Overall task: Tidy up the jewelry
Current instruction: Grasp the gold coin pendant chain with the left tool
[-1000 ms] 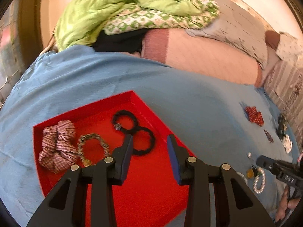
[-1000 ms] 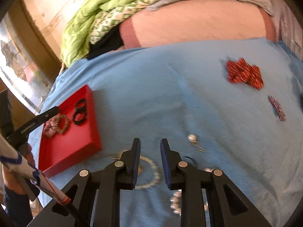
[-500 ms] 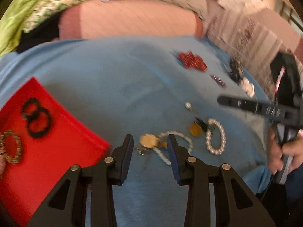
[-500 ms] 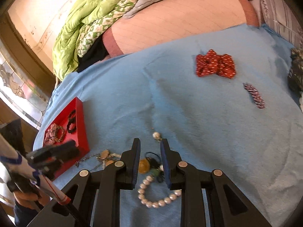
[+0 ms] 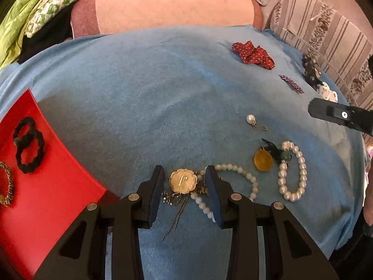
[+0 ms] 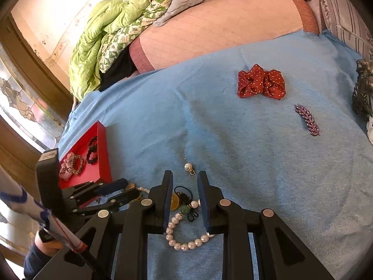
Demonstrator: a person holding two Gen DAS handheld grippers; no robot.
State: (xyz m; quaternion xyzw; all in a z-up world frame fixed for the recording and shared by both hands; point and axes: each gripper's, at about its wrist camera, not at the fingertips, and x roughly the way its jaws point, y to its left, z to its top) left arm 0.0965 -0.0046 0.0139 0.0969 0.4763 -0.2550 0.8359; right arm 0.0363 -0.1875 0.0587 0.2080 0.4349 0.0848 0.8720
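On the blue bedspread [image 5: 144, 107], my left gripper [image 5: 184, 170] stands open around a gold scalloped pendant [image 5: 183, 180] on a white bead necklace [image 5: 242, 175]; its pads do not touch the pendant. My right gripper [image 6: 185, 175] is also open, narrowly, low over a gold coin charm [image 6: 174, 201], a black cord and a pearl bracelet [image 6: 184, 245]. The red tray [image 5: 58, 186] lies to the left and holds two black hair ties [image 5: 29, 149], a beaded bracelet [image 5: 5, 186] and a checked scrunchie [image 6: 67, 165]. A lone pearl earring [image 5: 250, 119] lies further back.
A red dotted scrunchie [image 6: 261, 85], a purple leaf clip [image 6: 307, 120] and a dark ornament [image 6: 362, 91] lie at the far right. Pillows and a green quilt [image 6: 98, 46] are piled behind. The bed's near edge runs just below the grippers.
My left gripper swung right from over the red tray and came down around the gold pendant. My right gripper shifted so that the coin charm and pearl bracelet now lie between its fingers.
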